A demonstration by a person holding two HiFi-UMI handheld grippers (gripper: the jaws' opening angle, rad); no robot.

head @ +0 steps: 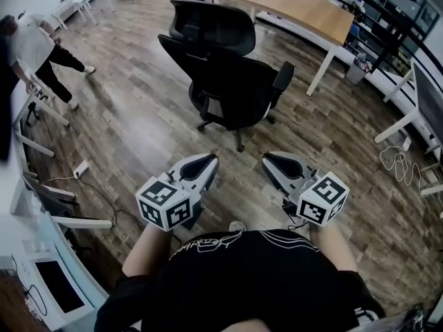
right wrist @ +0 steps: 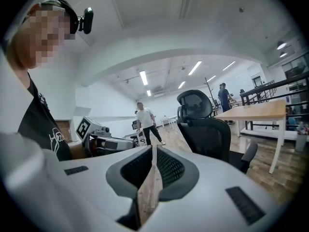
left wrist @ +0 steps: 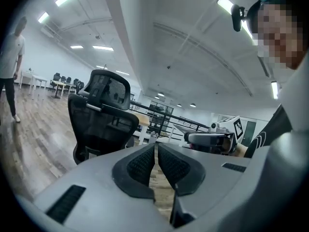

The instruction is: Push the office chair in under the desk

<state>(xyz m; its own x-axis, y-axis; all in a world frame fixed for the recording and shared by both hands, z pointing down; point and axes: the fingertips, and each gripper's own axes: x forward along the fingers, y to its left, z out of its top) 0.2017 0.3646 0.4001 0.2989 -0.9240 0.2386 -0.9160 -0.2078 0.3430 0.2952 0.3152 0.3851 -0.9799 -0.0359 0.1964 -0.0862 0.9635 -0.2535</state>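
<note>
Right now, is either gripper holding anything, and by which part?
Nothing is held. The left gripper and the right gripper both have their jaws together with nothing between them, and both are apart from the office chair.

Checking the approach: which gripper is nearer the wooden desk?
Right. The desk stands ahead and to the right; the right gripper is on that side, the left gripper farther left, both short of the chair.

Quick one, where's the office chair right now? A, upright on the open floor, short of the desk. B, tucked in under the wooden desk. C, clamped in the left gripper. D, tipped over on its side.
A: the office chair stands upright on the floor, clear of the desk; the left gripper and right gripper are shut, not touching it.
</note>
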